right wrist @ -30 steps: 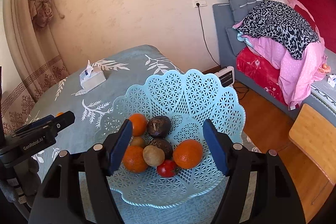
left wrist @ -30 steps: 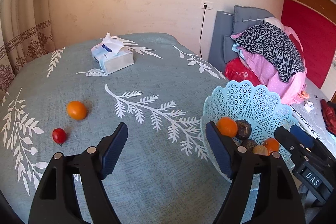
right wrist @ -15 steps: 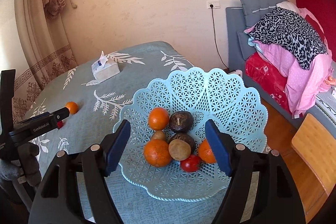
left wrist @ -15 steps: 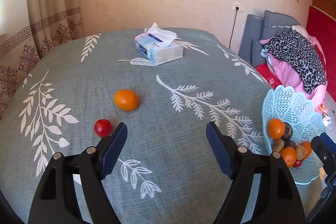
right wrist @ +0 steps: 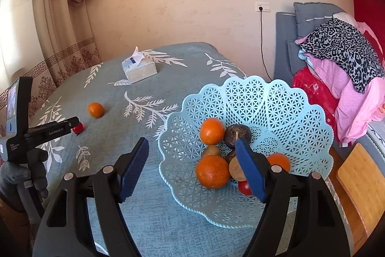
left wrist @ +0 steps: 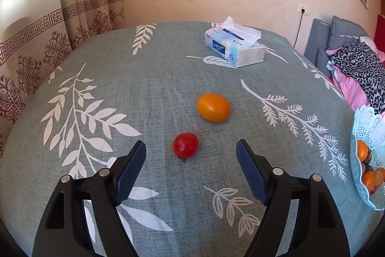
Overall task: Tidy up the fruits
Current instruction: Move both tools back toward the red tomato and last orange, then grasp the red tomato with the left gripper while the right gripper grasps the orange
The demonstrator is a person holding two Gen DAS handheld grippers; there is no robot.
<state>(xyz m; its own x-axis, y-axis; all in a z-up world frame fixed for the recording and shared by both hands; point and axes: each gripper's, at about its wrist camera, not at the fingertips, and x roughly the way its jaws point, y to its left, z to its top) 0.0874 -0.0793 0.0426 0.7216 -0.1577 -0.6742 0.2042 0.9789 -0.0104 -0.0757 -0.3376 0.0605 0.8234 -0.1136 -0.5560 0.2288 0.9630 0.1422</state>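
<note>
Showing gloved hand (right wrist: 22, 175) only from right wrist

2 wrist views, shared table (left wrist: 154, 93)

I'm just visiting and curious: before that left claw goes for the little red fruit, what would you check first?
1. Left gripper open wide enough: ok, nothing between the fingers.
2. Red fruit lined up ahead of it: ok.
3. Orange fruit apart from the red one: ok.
4. Room left in the basket: ok.
5. Right gripper empty: ok.
6. Fruit firm enough to squeeze: cannot tell.
</note>
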